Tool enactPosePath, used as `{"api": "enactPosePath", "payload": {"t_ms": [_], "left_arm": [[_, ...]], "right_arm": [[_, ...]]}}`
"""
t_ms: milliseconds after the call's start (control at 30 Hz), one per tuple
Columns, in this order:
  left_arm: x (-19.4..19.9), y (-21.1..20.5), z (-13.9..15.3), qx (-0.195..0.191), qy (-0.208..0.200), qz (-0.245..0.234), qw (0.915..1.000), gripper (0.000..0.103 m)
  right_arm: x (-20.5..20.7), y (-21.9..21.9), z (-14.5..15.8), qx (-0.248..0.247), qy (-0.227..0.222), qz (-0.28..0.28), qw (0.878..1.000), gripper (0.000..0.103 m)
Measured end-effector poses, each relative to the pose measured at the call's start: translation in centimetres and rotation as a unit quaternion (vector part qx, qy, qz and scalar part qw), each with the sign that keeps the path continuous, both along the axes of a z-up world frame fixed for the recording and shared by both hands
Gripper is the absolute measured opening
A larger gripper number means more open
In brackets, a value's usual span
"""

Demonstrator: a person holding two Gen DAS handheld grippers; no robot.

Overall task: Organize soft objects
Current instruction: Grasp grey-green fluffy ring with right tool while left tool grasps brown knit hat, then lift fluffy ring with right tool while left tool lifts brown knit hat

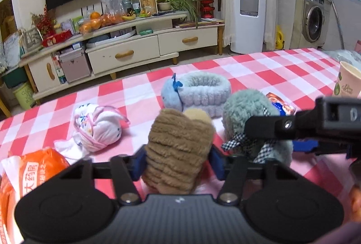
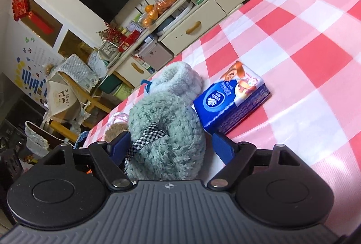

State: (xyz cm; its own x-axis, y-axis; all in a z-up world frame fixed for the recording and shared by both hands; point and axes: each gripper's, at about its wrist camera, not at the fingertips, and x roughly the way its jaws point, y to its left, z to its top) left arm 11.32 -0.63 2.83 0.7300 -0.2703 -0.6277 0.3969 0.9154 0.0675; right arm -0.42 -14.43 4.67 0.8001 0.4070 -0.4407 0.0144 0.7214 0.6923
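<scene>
While the left claw (image 1: 178,162) tilts down over the checked counter (image 1: 282,72), its blue pads pinch a ribbed brown plush band (image 1: 178,153). Just beside it, the right claw (image 2: 171,144) stands open astride a fuzzy green band (image 2: 164,131), one pad clear of it. A tissue pack (image 2: 234,99) lies close behind.

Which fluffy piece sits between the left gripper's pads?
The brown plush one, ribbed and tan, between the left gripper pads; the green one and blue band lie beyond.
</scene>
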Motion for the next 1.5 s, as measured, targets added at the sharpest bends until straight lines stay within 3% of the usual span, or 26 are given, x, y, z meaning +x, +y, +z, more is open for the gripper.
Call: {"api": "enactPosePath", "payload": {"t_ms": [100, 167, 467, 967, 1500], "left_arm": [[-0.1, 0.0, 0.2, -0.005, 0.005, 0.004, 1.0000, 0.040], [-0.3, 0.1, 0.2, -0.006, 0.007, 0.007, 0.9999, 0.037], [-1.2, 1.0, 1.5, -0.032, 0.006, 0.040, 0.9987, 0.034], [-4.7, 2.0, 4.1, -0.040, -0.013, 0.066, 0.9970, 0.034], [-8.8, 4.4, 6.9, -0.019, -0.041, 0.094, 0.9945, 0.034]], "right_arm": [[-0.2, 0.1, -0.1, 0.000, 0.002, 0.003, 1.000, 0.097], [-0.2, 0.2, -0.1, 0.002, 0.000, 0.003, 1.000, 0.089], [-0.1, 0.1, 0.3, -0.006, -0.007, 0.011, 1.000, 0.074], [-0.4, 0.5, 1.1, -0.074, -0.024, 0.006, 0.997, 0.072], [-1.4, 0.7, 2.7, -0.171, -0.080, -0.007, 0.982, 0.073]]}}
